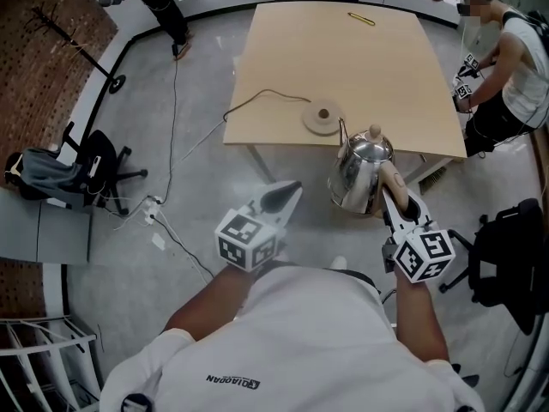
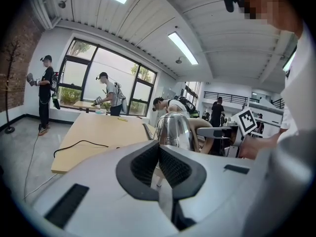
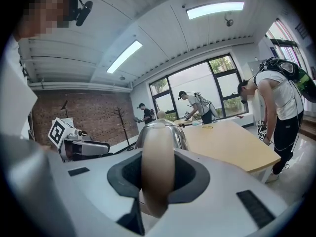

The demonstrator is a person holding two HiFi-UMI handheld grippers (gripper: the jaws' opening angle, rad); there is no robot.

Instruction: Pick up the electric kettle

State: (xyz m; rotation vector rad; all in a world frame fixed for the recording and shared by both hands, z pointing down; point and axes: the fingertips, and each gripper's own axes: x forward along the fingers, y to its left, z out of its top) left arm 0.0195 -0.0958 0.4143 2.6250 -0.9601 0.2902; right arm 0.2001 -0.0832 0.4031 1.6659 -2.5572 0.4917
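Observation:
The shiny steel electric kettle [image 1: 360,174] hangs in the air just off the near edge of the wooden table [image 1: 343,58]. My right gripper [image 1: 396,197] is shut on its beige handle [image 1: 393,178]. In the right gripper view the handle [image 3: 157,172] fills the gap between the dark pads, with the kettle body [image 3: 160,132] behind it. The round kettle base [image 1: 323,117] sits on the table with its black cord [image 1: 257,99] trailing left. To the kettle's left, my left gripper [image 1: 287,194] is shut with nothing in it. The left gripper view shows the kettle [image 2: 173,130] just past my left gripper [image 2: 158,147].
A yellow object [image 1: 361,18] lies at the table's far side. A person [image 1: 515,67] bends over at the table's right. A black office chair [image 1: 94,174] stands at the left and another black chair [image 1: 510,264] at the right. A power strip [image 1: 153,211] and cables lie on the floor.

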